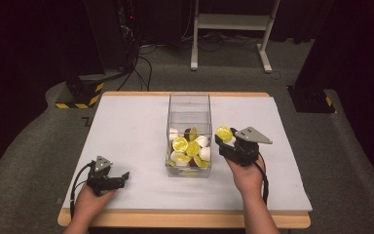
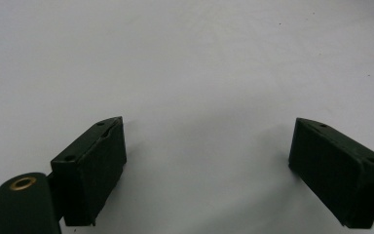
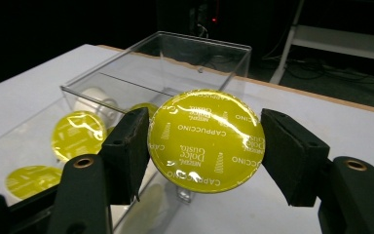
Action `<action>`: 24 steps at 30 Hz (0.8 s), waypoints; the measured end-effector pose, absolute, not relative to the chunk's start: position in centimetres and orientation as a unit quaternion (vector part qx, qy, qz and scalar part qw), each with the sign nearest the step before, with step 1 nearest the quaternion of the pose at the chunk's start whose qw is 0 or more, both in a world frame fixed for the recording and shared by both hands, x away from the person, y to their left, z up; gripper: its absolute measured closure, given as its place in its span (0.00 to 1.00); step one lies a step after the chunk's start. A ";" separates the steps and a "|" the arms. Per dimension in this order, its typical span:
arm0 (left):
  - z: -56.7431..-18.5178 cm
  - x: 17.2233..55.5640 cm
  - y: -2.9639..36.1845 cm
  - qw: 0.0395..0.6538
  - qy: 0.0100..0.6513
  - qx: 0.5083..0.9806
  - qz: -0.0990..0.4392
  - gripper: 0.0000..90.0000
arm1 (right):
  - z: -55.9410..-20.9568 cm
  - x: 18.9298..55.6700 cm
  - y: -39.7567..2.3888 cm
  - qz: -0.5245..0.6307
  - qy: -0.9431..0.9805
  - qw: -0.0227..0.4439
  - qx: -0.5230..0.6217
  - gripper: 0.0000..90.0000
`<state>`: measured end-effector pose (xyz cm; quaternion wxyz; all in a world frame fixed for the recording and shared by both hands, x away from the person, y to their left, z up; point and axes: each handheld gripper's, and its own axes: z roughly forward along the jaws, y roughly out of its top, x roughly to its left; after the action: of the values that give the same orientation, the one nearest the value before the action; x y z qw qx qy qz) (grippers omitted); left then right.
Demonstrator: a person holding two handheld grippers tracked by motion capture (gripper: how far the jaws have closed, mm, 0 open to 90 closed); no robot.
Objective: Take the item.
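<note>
**Yellow capsule held beside the clear box**

The right claw [image 1: 225, 138] has its two black jaws pressed on the rim of a yellow-lidded coffee capsule [image 3: 206, 140], one jaw on each side of the round foil lid. The jaws stand partly apart, only as wide as the capsule itself. In the right gripper view the foil faces the camera, shiny and slightly wrinkled, with white lettering running round it (the print reads "Cappuccino"). In the high view the capsule [image 1: 224, 134] sits at the claw's tip, just beside the right wall of the clear plastic box [image 1: 189, 102], near the box's upper edge and raised off the counter [image 1: 126, 126].

The box stands upright about the middle of the white counter, open at the top. Inside it lies a heap of more capsules [image 1: 189, 148], some showing yellow foil, some white cup bodies, with at least one dark one among them. They fill the nearer end of the box; the far end looks bare.

The left claw [image 1: 122, 176] rests low over the counter's near left corner, well apart from the box. In the left gripper view its jaws stand wide apart with nothing between them, the plain white surface [image 2: 199, 73] beneath.

A person's hands come in from the near edge, one on each gripper.
</note>
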<state>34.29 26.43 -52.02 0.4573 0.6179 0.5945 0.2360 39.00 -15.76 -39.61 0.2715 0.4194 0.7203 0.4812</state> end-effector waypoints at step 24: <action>-52.0 34.3 26.4 0.458 0.595 0.617 0.237 0.15 | -42.4 42.1 -20.1 0.439 0.697 0.297 0.483 0.42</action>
<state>34.27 26.39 -52.03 0.4577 0.6170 0.5947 0.2373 42.08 -20.06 -42.44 0.2972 0.4834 0.6967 0.4389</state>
